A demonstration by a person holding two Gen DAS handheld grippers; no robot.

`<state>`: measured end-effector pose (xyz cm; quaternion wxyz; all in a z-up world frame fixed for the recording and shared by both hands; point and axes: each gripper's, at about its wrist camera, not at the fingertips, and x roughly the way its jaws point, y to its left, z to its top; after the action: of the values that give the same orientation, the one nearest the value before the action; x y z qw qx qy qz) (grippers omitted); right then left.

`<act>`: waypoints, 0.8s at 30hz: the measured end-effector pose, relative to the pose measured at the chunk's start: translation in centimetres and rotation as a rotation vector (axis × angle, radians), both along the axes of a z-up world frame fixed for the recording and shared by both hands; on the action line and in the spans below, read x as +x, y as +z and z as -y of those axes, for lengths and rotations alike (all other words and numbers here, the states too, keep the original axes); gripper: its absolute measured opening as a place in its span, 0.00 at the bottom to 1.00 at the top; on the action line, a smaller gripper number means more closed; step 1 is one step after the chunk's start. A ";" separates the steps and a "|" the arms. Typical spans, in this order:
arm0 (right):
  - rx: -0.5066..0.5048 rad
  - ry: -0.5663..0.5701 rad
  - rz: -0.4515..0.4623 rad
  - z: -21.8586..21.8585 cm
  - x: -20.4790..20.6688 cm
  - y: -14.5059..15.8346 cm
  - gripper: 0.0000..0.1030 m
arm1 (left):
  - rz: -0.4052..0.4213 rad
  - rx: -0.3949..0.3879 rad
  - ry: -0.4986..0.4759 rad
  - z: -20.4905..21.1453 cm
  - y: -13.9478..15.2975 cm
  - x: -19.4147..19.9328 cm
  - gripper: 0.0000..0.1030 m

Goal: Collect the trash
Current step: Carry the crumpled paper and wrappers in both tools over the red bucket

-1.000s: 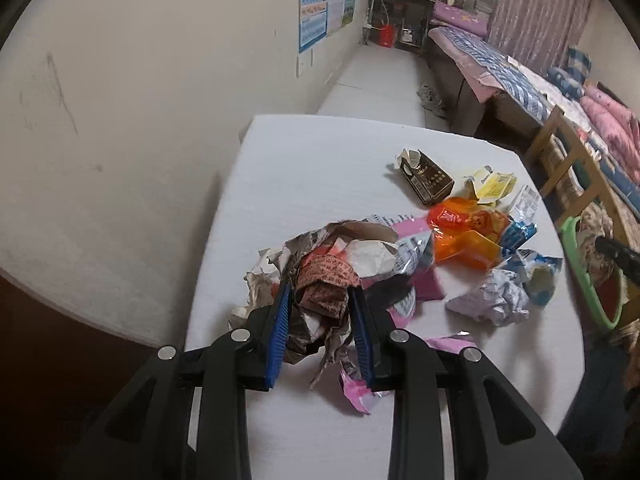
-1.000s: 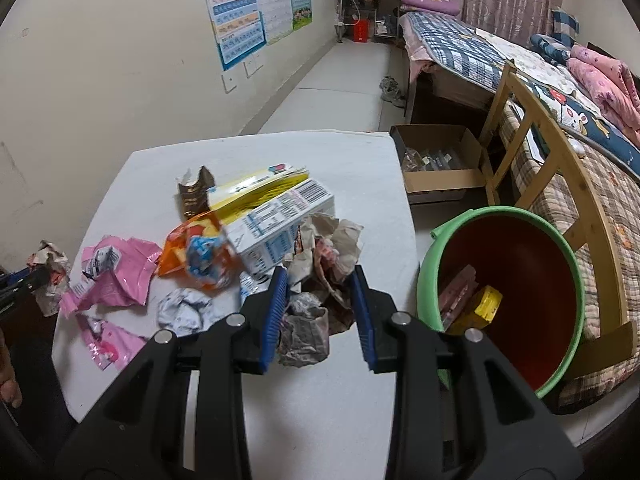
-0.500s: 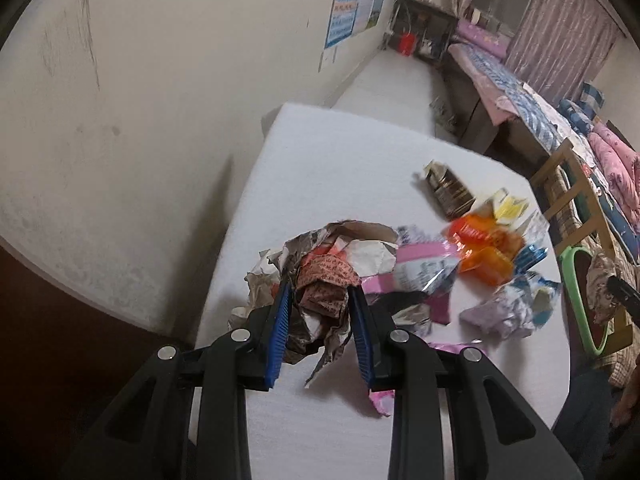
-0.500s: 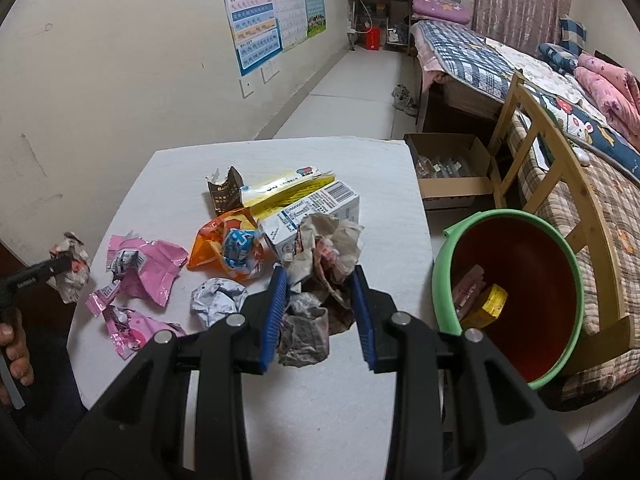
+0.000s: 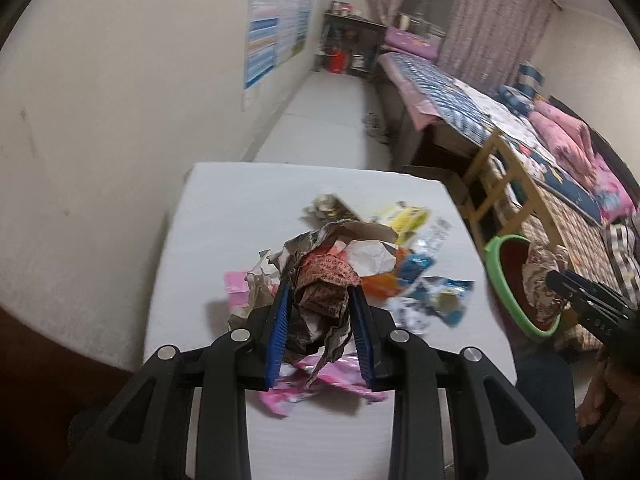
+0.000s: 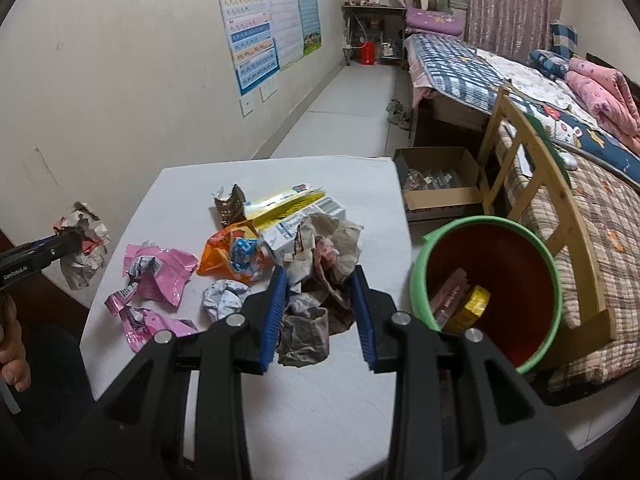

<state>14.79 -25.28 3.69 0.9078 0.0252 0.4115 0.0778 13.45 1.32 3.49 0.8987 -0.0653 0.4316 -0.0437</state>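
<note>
A white tabletop (image 6: 320,400) stood by a cream wall hung with posters (image 6: 268,28), a bed (image 6: 500,72) lay along the right side, and a green bin (image 6: 552,280) with a red inside waited just off the tabletop's right edge. Loose wrappers (image 6: 160,276) littered the tabletop. Both tongs pointed steeply downward: the left tongs (image 5: 320,320) were clamped on a crumpled paper wad (image 5: 324,280) raised above the litter, and the right tongs (image 6: 320,312) gripped another crumpled wad (image 6: 320,264) beside the bin.
</note>
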 end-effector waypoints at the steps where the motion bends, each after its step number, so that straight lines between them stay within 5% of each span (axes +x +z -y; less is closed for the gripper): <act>1: 0.000 -0.006 0.002 0.4 -0.2 0.1 0.31 | 0.002 0.001 -0.013 0.8 0.1 0.0 0.27; 24: 0.012 -0.210 0.020 13.2 -1.5 0.1 0.31 | 0.009 0.032 -0.276 17.8 1.5 2.6 0.27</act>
<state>13.25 -38.49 3.83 0.9148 0.0728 0.3971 -0.0153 16.09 -16.45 5.03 0.8870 0.0089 0.4329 -0.1603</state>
